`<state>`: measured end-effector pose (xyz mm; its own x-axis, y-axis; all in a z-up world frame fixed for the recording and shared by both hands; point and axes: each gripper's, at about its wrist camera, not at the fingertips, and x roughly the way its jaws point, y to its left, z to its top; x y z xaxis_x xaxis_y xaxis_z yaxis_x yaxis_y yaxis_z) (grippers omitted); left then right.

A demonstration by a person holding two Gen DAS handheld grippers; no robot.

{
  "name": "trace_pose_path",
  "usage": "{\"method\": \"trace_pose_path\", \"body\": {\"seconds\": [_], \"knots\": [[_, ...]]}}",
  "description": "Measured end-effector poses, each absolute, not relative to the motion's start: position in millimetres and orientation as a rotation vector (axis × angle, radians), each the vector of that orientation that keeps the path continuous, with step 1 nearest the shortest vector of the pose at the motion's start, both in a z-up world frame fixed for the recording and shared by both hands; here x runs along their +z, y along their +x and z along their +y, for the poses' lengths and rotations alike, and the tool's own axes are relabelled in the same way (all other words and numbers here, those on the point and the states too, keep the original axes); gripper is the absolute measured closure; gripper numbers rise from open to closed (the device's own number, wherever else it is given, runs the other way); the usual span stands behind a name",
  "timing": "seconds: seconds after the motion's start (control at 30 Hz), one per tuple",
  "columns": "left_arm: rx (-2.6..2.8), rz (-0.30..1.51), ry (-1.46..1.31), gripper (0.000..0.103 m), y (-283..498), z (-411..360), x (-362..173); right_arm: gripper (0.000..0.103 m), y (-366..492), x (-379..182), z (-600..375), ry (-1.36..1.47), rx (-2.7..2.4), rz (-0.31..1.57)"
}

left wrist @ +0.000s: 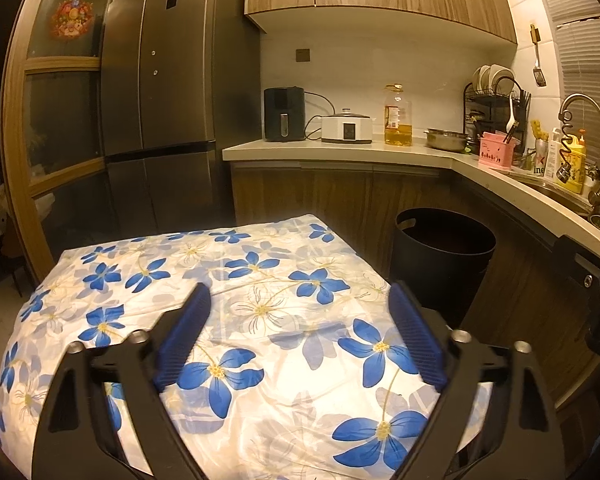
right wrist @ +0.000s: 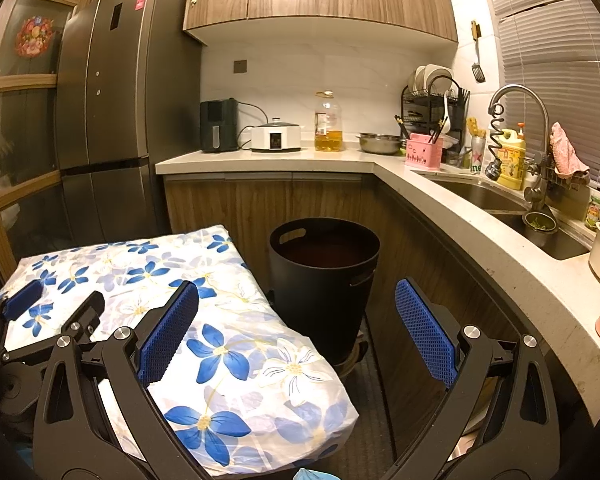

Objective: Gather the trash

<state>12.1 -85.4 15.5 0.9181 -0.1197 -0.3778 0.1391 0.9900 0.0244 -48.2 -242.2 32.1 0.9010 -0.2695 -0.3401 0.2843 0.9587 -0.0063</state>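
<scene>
Trash is what I am here to pick up, but I cannot find any piece of it on the desk with the white cloth and blue flowers (left wrist: 260, 312). The cloth top looks bare in both views. So I think the pick-up part may be done, or it has not begun; the pictures do not tell me which.

The round black trash bin with cut-out handles (right wrist: 324, 280) stands on the floor just beside the desk, next to the wooden cupboards under the pale kitchen counter (right wrist: 420, 184). It has no lid and its mouth faces up. I can see a dark brown inside, but I cannot tell if any trash lies in it.

My left claw (left wrist: 300, 336), black with blue ribbed pads, hangs over the flower cloth. Its jaws stand wide apart and nothing is between them. It tips a little down toward the cloth.

My right claw (right wrist: 296, 340) is wide apart too, with nothing in it. It also tips a little down. One pad sits over the edge of the desk and the other over the dark floor near the counter, so the bin shows right between them, farther away. In the right view I can see my left claw low at the left side, over the cloth.
</scene>
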Motion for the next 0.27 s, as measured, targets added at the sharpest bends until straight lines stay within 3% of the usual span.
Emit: {"method": "trace_pose_path", "body": {"seconds": [0.07, 0.27], "knots": [[-0.121, 0.383, 0.045, 0.006, 11.5, -84.1, 15.9, 0.006, -48.2, 32.0, -242.2, 0.044, -0.286, 0.345], [-0.116, 0.383, 0.018, 0.006, 11.2, -79.5, 16.6, 0.006, -47.5, 30.4, -240.2, 0.049, -0.282, 0.345]]}}
